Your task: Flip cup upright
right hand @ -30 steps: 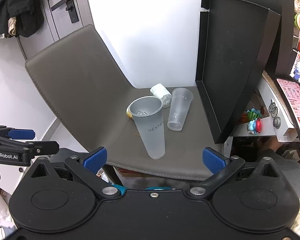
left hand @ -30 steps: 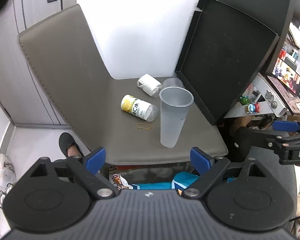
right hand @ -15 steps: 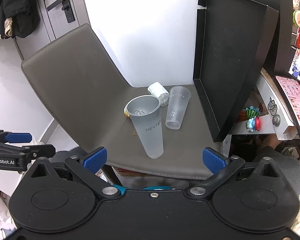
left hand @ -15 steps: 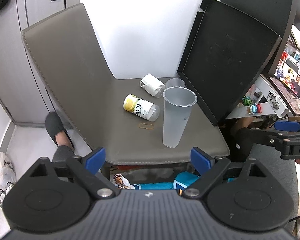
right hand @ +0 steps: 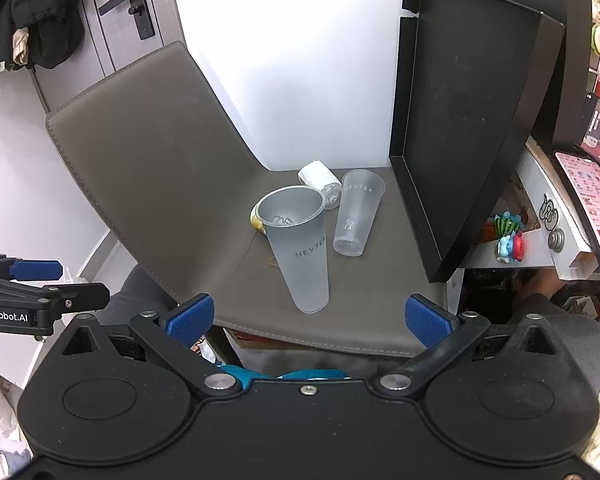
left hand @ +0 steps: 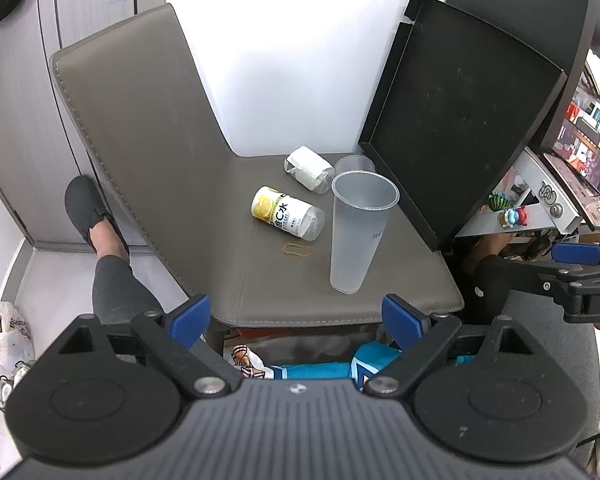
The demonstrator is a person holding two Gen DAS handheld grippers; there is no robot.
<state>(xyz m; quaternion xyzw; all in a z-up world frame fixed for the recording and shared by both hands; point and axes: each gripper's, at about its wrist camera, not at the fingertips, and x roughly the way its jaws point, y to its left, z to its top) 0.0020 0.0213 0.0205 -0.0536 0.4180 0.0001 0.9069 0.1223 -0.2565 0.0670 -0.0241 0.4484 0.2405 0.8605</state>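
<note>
Grey chair seat [left hand: 268, 280] bearing two upright cups [right hand: 300, 248] beside a lying bottle [left hand: 286, 212]; both hand-held grippers [left hand: 296, 316] [right hand: 308, 316] spread apart, empty

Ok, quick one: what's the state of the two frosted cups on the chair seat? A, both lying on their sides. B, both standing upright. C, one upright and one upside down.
B: the near cup and the far cup both stand mouth-up on the chair seat.

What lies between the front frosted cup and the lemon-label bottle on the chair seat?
In the left wrist view, only a yellow rubber band lies flat between the upright front cup and the toppled lemon-label bottle, touching neither; otherwise bare chair seat.
</note>
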